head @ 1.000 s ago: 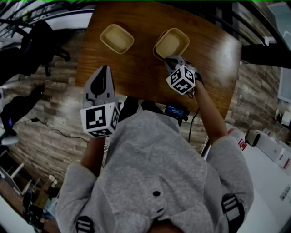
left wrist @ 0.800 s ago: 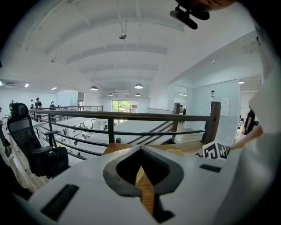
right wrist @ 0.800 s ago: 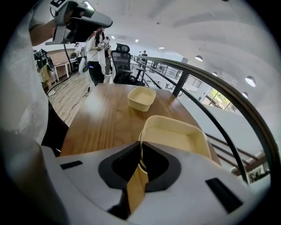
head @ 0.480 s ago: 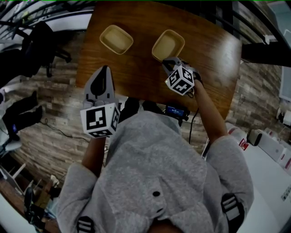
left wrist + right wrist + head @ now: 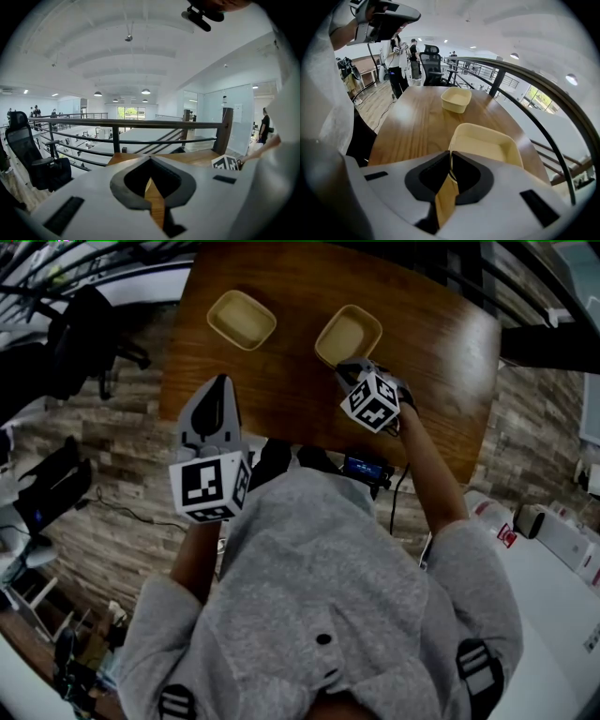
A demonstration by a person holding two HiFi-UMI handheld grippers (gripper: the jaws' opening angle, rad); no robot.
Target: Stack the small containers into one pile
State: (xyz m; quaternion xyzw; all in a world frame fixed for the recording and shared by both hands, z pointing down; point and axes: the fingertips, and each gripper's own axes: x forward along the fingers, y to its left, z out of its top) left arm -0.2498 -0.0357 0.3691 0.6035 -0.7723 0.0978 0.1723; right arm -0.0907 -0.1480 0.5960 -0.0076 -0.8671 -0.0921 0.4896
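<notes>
Two shallow cream containers sit on the wooden table. The left container stands alone at the far left; in the right gripper view it lies further off. My right gripper is shut on the near rim of the right container, and the thin rim is pinched between its jaws with the tub just beyond. My left gripper hovers over the table's near-left edge, shut with nothing in it.
A black office chair stands on the floor to the left of the table. A small black device with a cable sits by the table's near edge. A metal railing runs behind the table. People stand far off.
The right container has shifted a little to the left with my right gripper on its rim. The left gripper and the left container have stayed put.
</notes>
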